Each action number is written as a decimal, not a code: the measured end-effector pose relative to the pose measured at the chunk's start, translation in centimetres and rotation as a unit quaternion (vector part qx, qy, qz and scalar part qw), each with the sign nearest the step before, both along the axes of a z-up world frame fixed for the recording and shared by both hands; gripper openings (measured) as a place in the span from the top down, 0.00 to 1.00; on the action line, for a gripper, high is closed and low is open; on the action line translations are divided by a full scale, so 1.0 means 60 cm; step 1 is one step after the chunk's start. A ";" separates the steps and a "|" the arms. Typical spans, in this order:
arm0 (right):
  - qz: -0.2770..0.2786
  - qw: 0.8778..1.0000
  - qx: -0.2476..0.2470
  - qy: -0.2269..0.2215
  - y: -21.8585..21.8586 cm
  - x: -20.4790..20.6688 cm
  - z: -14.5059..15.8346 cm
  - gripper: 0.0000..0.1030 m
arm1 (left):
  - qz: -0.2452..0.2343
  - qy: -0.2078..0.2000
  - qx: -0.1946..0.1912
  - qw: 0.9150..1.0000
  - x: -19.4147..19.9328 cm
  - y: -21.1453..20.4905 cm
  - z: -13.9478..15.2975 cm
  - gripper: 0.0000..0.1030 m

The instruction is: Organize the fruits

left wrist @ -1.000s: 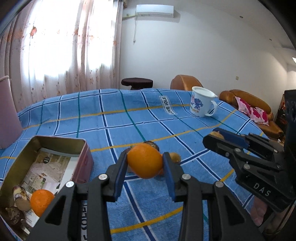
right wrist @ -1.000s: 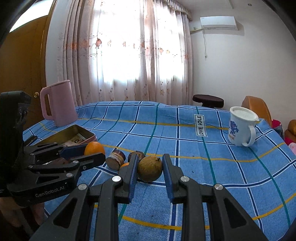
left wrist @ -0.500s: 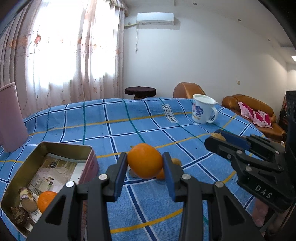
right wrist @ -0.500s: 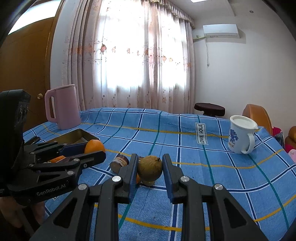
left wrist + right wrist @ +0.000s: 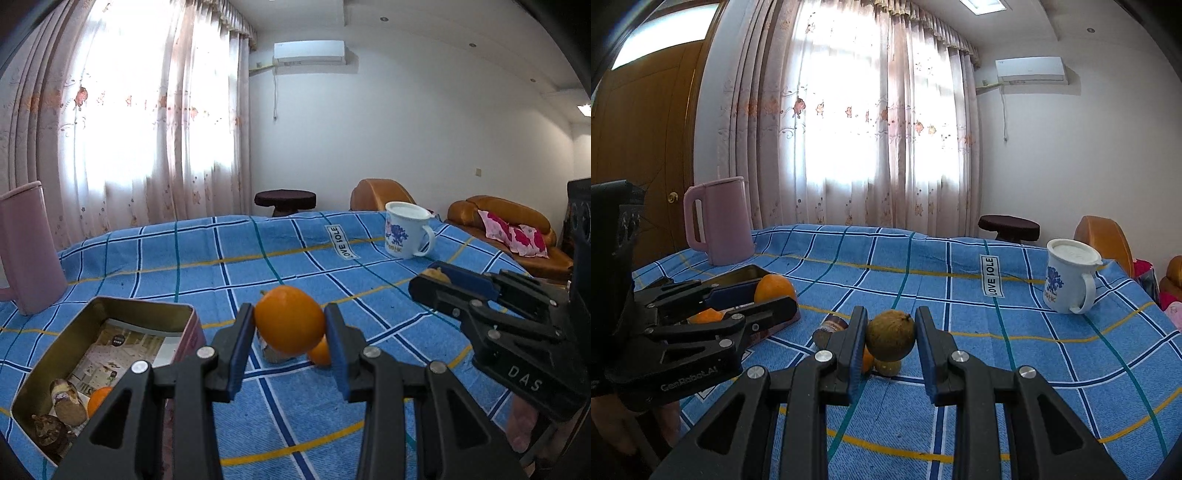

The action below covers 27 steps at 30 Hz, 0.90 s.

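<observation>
My left gripper (image 5: 290,325) is shut on an orange (image 5: 290,321) and holds it above the blue checked tablecloth, right of the open tin box (image 5: 144,308). The tin holds another orange (image 5: 96,399) and dark round fruits (image 5: 66,400). My right gripper (image 5: 891,332) is shut on a brown round fruit (image 5: 891,334), held above the cloth. Below it on the cloth lie a small orange fruit (image 5: 867,360), a yellowish fruit (image 5: 888,367) and a dark brown fruit (image 5: 831,326). The left gripper with its orange (image 5: 774,288) shows at the left of the right wrist view.
A pink kettle (image 5: 718,221) stands at the table's far left. A white mug with a blue print (image 5: 1067,277) stands at the far right. A LOVE label (image 5: 991,277) lies on the cloth. A stool and brown sofas stand beyond the table.
Both grippers have risen, each still holding its fruit. The left gripper has also drawn back a little from the fruits on the cloth, with more of the tin in view.
</observation>
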State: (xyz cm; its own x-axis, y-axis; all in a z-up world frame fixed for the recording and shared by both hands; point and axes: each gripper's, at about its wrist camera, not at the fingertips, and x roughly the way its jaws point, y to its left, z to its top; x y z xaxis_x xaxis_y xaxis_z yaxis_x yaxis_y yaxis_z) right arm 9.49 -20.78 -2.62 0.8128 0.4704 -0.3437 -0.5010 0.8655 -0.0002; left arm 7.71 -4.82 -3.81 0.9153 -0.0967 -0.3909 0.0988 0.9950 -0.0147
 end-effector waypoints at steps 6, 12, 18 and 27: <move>0.000 1.000 -0.010 -0.003 0.004 -0.002 0.000 0.73 | -0.002 -0.010 0.004 1.000 -0.006 -0.004 0.002 0.61; 0.003 1.000 -0.019 0.000 0.015 0.001 -0.001 0.73 | -0.006 -0.004 -0.004 1.000 -0.010 0.005 0.001 0.61; 0.027 0.999 -0.022 0.012 0.054 0.009 -0.002 0.73 | 0.002 0.008 -0.017 1.000 -0.011 0.036 0.000 0.61; 0.088 0.996 -0.025 0.018 0.144 0.008 0.013 0.73 | 0.044 0.018 -0.049 0.998 -0.019 0.134 0.012 0.61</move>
State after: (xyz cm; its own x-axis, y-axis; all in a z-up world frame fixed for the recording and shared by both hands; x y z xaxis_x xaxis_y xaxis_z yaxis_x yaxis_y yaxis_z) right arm 9.95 -12.17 -1.83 0.7068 0.5853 -0.3972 -0.6446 0.7642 -0.0211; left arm 6.57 3.20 -3.09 0.9078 -0.0567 -0.4155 0.0093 0.9933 -0.1152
